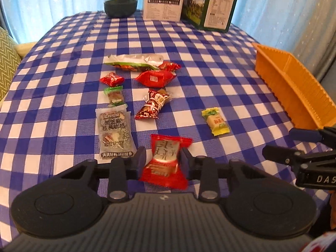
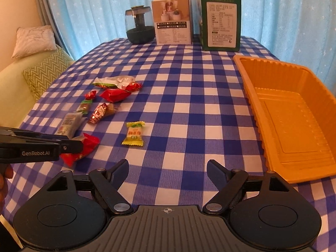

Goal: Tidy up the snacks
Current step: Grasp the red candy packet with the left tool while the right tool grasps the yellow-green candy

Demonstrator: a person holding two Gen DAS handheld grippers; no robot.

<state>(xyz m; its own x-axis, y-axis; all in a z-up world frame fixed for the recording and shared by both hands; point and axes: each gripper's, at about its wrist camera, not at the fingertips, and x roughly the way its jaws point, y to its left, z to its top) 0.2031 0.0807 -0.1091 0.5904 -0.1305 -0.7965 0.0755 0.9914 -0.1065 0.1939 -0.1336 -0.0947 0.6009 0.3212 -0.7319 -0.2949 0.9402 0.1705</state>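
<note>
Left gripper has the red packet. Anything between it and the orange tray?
Only partly: the yellow candy lies on the cloth between the red packet in the left gripper and the orange tray. The open right gripper hovers nearby.

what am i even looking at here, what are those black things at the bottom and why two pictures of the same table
Those black things are hand-held tongs, one in each of a person's hands; there is no robot arm. Each carries a camera looking forward along its two fingers, so you get two views of one table.

In the left view, the left tongs are closed on a red snack packet. In the right view, the right tongs are open and hold nothing.

On the checked tablecloth lie more wrapped snacks, including a yellow candy lying apart from the rest. An orange tray with nothing in it sits to the right. At the far edge stand two boxes and a dark jar.
</note>
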